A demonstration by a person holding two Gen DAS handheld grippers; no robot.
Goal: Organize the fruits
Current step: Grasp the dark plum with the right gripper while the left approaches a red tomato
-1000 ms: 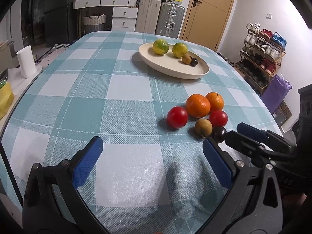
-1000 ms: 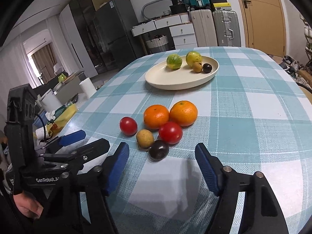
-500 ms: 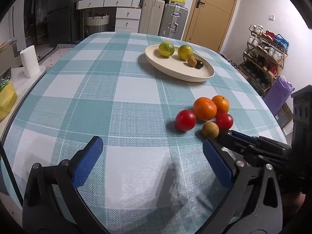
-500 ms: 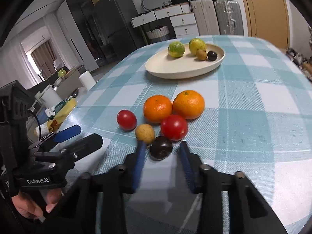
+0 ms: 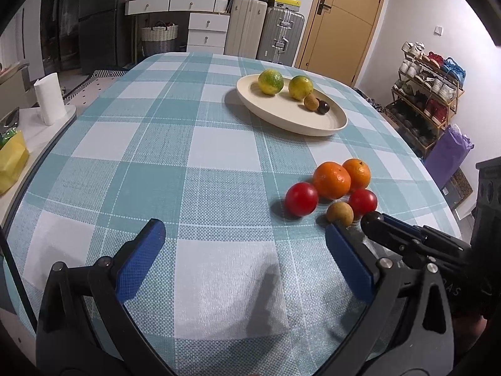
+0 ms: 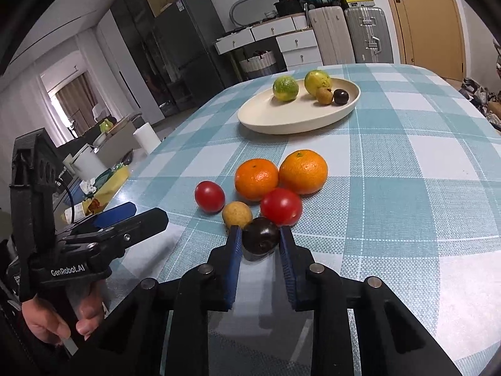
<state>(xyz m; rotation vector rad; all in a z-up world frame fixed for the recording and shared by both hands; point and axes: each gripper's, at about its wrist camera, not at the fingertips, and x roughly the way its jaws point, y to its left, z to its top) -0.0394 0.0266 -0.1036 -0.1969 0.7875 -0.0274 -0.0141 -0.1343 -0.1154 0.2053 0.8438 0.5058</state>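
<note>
On a table covered with a teal-and-white checked cloth (image 6: 407,163), the right gripper (image 6: 260,241) has its two blue pads pressed against either side of a small dark fruit (image 6: 260,238), which sits on the cloth at the near edge of a loose cluster. The right wrist view shows this grip plainly: the jaws are drawn in narrow, with the dark fruit filling the gap between them. Just beyond it lie a small tan fruit (image 6: 237,214) to the left and a red tomato (image 6: 281,206) to the right, both close against it; a second red tomato (image 6: 209,196) sits further left, and two oranges (image 6: 256,179) (image 6: 303,171) rest side by side behind. At the far side, a cream oval plate (image 6: 281,122) already carries two green-yellow citrus fruits, one tan fruit and one dark fruit. The left wrist view gives what the other cannot: the left gripper (image 5: 244,247) hovers over bare cloth with its blue pads spread wide and nothing between them. From that side the dark fruit (image 5: 371,217) is only a sliver at the tip of the right gripper's black fingers, which reach in from the right. The right wrist view alone shows a hand (image 6: 59,322) around the left tool's handle at the near left, and a cluttered side counter beyond it.
</note>
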